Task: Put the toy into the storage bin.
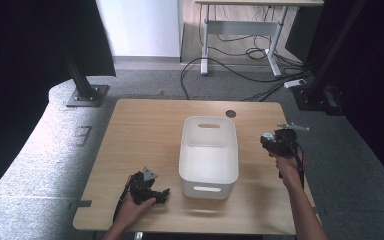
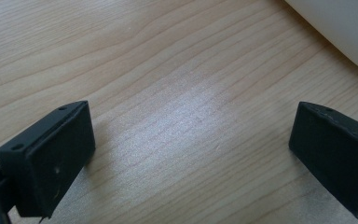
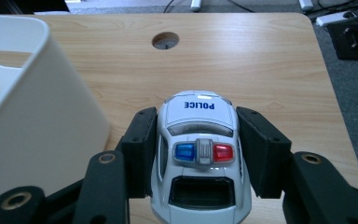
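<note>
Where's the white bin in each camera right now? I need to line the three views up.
High view: white bin mid-table, between the two grippers.
Left gripper view: only its curved wall, top right corner.
Right gripper view: at the left edge, beside the held police car.
Shared landmark: the wooden tabletop.

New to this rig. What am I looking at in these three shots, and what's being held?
No robot arm here: a person holds a handheld two-jaw gripper in each hand. The high view looks down on a wooden table with a white bin in the middle. The other two pictures come from cameras riding on the grippers, looking along their black jaws. The left gripper rests near the table's front edge, jaws open over bare wood beside the bin's corner. The right gripper is closed on a white toy police car with blue and red roof lights, next to the bin's right wall.
</note>
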Available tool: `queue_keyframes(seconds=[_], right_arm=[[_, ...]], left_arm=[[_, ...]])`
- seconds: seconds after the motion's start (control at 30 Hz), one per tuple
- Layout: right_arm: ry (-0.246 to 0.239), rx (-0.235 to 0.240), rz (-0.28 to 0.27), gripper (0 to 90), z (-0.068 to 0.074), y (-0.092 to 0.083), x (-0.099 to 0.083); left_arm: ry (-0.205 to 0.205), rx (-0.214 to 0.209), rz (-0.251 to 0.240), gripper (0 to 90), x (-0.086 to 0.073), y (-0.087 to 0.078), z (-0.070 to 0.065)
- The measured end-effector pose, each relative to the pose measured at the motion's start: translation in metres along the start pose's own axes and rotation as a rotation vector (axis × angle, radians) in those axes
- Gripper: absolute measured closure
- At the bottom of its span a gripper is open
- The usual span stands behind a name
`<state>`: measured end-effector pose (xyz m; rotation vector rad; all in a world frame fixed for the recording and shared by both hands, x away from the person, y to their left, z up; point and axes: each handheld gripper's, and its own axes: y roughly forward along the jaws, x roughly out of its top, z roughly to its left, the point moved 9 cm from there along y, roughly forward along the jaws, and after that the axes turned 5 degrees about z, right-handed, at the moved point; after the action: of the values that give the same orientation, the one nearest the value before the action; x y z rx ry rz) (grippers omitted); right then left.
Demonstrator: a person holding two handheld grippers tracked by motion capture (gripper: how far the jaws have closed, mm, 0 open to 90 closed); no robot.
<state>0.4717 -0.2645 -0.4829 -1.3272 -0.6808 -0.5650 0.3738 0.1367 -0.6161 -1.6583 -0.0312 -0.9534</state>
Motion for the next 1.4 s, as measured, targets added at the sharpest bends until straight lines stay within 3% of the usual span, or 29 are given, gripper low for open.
queue_keyframes(seconds=[0.77, 1.4], right_arm=[[-0.026, 0.034, -0.038, 50.3, 0.034, -0.019, 0.023], [-0.044, 0.064, -0.051, 50.3, 0.061, -0.023, 0.035]], left_arm=[[-0.003, 0.002, 0.0, 0.3, 0.0, 0.0, 0.0], [-0.005, 0.003, 0.0, 0.5, -0.001, -0.001, 0.0]])
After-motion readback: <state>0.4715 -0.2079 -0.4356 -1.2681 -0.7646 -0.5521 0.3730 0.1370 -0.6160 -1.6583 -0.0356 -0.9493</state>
